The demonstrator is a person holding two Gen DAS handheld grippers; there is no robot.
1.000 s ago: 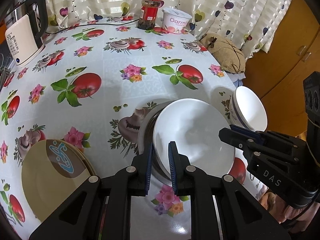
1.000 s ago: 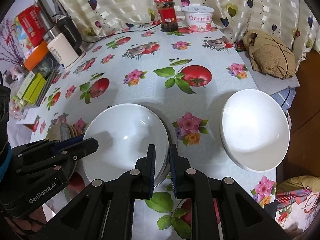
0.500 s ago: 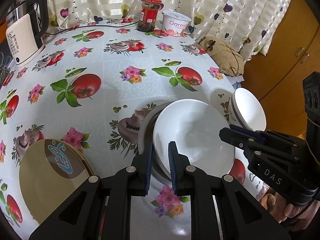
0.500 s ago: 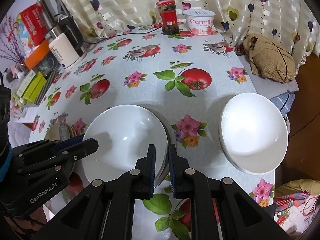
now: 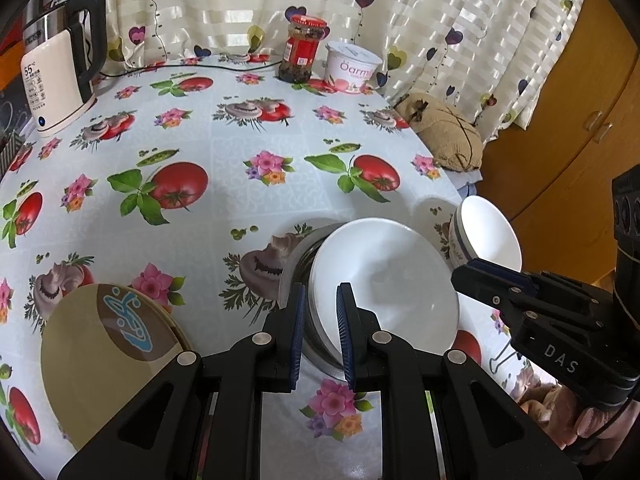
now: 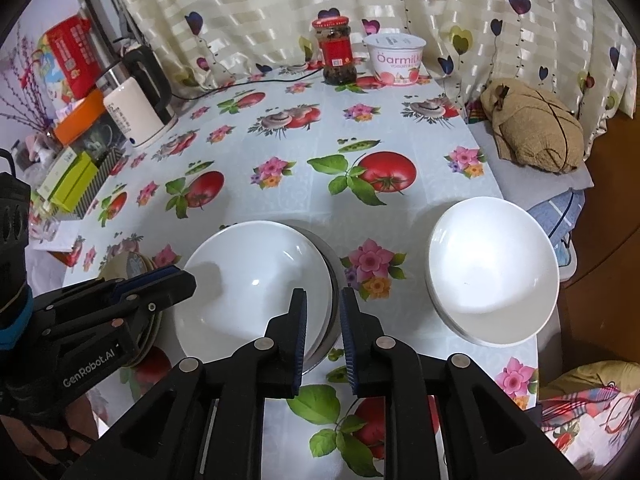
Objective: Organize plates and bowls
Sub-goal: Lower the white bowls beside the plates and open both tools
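A white bowl (image 5: pixel 384 276) nests in a metal bowl (image 5: pixel 294 268) near the table's front edge. My left gripper (image 5: pixel 322 308) is shut on their near-left rim, one finger inside the white bowl and one outside the metal one. My right gripper (image 6: pixel 323 312) straddles the same stack's (image 6: pixel 256 276) right rim. Its jaws are opening, with the rim between them and a thin gap at the pads. A second stack of white bowls (image 6: pixel 492 276) stands to the right, by the table edge. Yellow plates (image 5: pixel 108 344) with a blue mark lie to the left.
At the back of the flowered tablecloth (image 5: pixel 240 184) stand a jar (image 5: pixel 302 48) and a yogurt tub (image 5: pixel 352 66). A kettle (image 5: pixel 56 80) is at the back left, a brown cloth bundle (image 6: pixel 532 132) off the right edge, and boxes (image 6: pixel 72 176) at the far left.
The right gripper's jaws have parted slightly around the bowl rim. The left gripper keeps its hold, and both views have tipped up a little. The bowls have not moved.
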